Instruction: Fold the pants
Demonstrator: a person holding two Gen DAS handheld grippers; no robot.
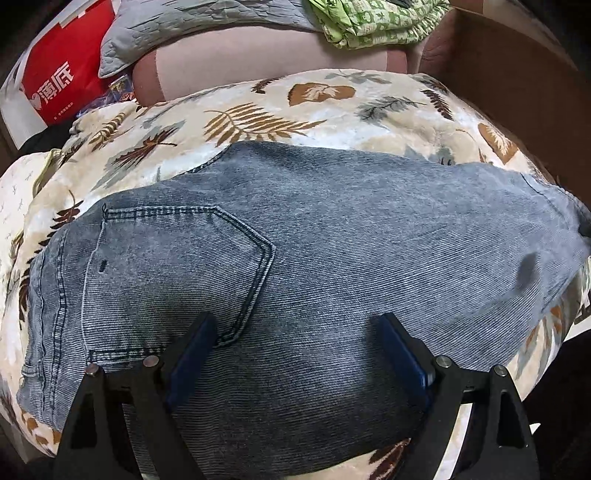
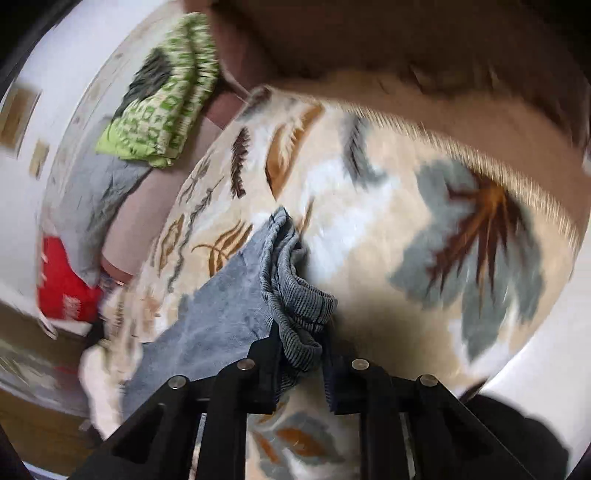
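Two wrist views, one moment of folding. Left wrist view: the left claw (image 1: pixel 295 350) stands with its jaws wide apart and nothing between them, poised over the faded blue-grey denim pants (image 1: pixel 295 240). The pants lie flat on a cream blanket printed with brown and grey leaves (image 1: pixel 258 107). Their long axis runs crosswise ahead of the claw, with the stitched back pocket (image 1: pixel 177 273) ahead and left of the left finger and the far end trailing off to the right. Beyond the blanket sit a red bag with white lettering (image 1: pixel 62 74) and a crumpled green patterned cloth (image 1: pixel 373 18).

Right wrist view (blurred): the right claw (image 2: pixel 301 354) is clamped on a bunched edge of the same pants (image 2: pixel 295 302), which trail away to its left and forward. The leaf blanket (image 2: pixel 406 221) spreads to its right.

Judgement: the right claw holds the moving end, so the coming fold likely carries that end along the long axis towards the left claw, which is nearer the pocket end.
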